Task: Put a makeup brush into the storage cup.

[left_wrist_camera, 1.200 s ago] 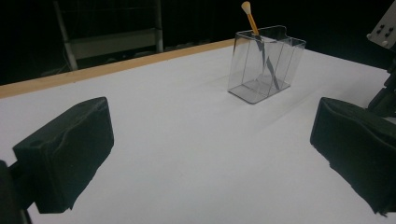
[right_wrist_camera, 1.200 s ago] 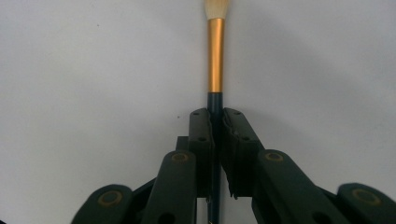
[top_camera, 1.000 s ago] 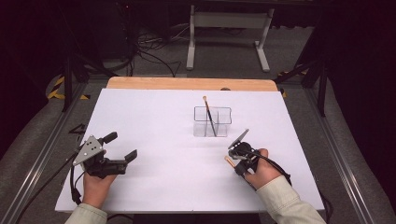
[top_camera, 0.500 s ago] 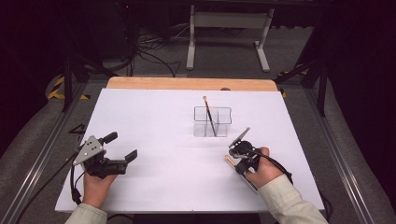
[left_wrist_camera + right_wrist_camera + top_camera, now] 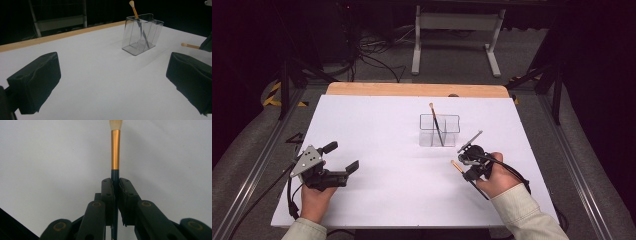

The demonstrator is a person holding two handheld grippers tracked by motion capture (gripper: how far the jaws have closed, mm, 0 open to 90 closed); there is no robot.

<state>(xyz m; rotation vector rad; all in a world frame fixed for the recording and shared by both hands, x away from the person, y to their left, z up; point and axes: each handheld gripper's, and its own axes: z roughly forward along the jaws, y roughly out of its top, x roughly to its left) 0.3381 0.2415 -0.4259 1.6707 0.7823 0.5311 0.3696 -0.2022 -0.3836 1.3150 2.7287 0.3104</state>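
**Brush gripped, holder ahead**

Right tool [image 5: 464, 166] closed on a brush [image 5: 115, 150], jaws pinching the dark handle just behind the gold ferrule; pale tip pointing away from the tool, toward the person's left in the high view, over bare white surface [image 5: 377, 125]. Long axis of brush in line with the jaws, roughly level. Clear holder [image 5: 439, 131] just beyond the right tool, slightly left of it, apart from it; 2nd brush [image 5: 435, 122] already standing tilted in 1 of its compartments, tip up. Left tool [image 5: 343, 161] open, nothing between its jaws, resting well apart on the left side of the surface, far from the holder. Right hand clearly the nearer. Likely next step: turning the brush handle-down, then carrying it forward to the holder's open top. Risk: striking the rim or the standing brush.
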